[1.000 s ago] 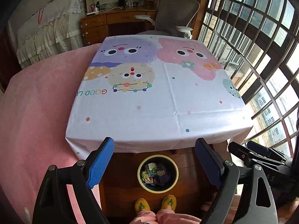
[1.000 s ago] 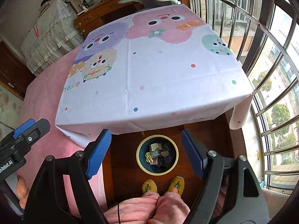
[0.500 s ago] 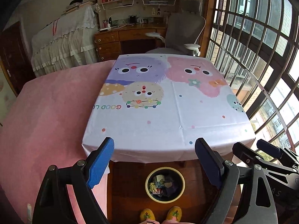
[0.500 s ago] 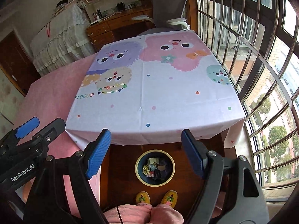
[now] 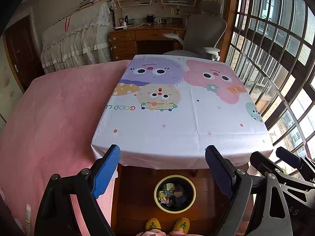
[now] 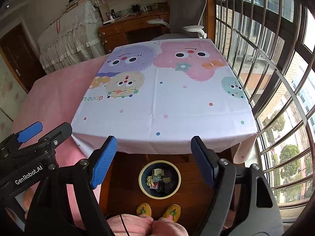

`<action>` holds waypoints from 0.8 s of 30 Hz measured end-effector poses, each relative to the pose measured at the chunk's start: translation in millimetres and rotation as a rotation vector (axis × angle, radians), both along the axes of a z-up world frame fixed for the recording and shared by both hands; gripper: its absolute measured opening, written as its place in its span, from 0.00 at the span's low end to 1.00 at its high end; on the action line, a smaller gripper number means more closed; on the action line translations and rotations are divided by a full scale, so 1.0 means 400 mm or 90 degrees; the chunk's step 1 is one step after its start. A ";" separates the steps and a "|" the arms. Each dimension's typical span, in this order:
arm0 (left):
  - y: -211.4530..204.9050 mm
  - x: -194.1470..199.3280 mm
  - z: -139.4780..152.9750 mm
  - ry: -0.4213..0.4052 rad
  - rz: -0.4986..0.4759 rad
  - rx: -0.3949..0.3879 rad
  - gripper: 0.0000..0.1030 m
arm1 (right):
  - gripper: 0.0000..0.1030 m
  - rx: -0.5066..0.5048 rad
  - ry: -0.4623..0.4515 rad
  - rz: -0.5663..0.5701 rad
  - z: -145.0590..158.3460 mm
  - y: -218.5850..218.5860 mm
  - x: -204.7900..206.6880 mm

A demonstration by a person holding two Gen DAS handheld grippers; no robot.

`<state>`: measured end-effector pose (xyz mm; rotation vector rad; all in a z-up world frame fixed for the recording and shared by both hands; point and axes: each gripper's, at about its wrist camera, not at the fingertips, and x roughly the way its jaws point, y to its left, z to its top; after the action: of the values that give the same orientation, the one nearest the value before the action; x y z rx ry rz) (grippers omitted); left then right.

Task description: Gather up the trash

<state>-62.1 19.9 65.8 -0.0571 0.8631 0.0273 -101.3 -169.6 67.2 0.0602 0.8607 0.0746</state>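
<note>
Left gripper (image 5: pixel 162 169) and right gripper (image 6: pixel 153 158): both held above the near edge of the table (image 5: pixel 177 137), jaws spread wide with nothing between the blue fingers (image 5: pixel 106 174). Table carries a cartoon-monster tablecloth (image 6: pixel 167 102) with a bare top; the round yellow-rimmed trash bin (image 5: pixel 174 193) sits on the wooden floor (image 5: pixel 135 196) just past the person's yellow slippers (image 6: pixel 158 210), below the table's near edge. Bin holds crumpled wrappers and scraps (image 6: pixel 159 180); individual items too small to identify.

Round yellow-rimmed trash bin (image 5: pixel 174 193) on wooden floor, holding crumpled wrappers (image 6: pixel 157 178)
</note>
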 end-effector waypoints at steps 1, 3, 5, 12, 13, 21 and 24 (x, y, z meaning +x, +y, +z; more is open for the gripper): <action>0.000 0.001 -0.003 0.002 0.002 0.000 0.87 | 0.73 0.000 0.000 0.001 -0.001 0.000 0.000; -0.003 0.002 -0.008 0.005 0.004 0.002 0.87 | 0.73 0.001 0.000 0.003 -0.003 0.000 0.000; -0.004 0.000 -0.010 0.006 0.007 0.003 0.87 | 0.73 0.000 0.000 0.002 -0.003 0.002 0.000; -0.005 -0.001 -0.014 0.008 0.008 0.004 0.87 | 0.73 0.000 0.001 0.002 -0.005 0.007 0.002; -0.005 -0.002 -0.016 0.009 0.010 0.003 0.87 | 0.73 0.001 0.002 0.002 -0.006 0.009 0.001; -0.011 -0.002 -0.036 0.023 0.015 0.010 0.87 | 0.73 0.005 0.010 0.009 -0.025 0.007 0.011; -0.015 -0.001 -0.039 0.026 0.016 0.011 0.87 | 0.73 0.006 0.014 0.009 -0.027 0.005 0.012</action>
<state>-62.4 13.9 50.3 -0.0517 0.9023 0.0591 -96.4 -167.7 56.3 0.0644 0.8824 0.0915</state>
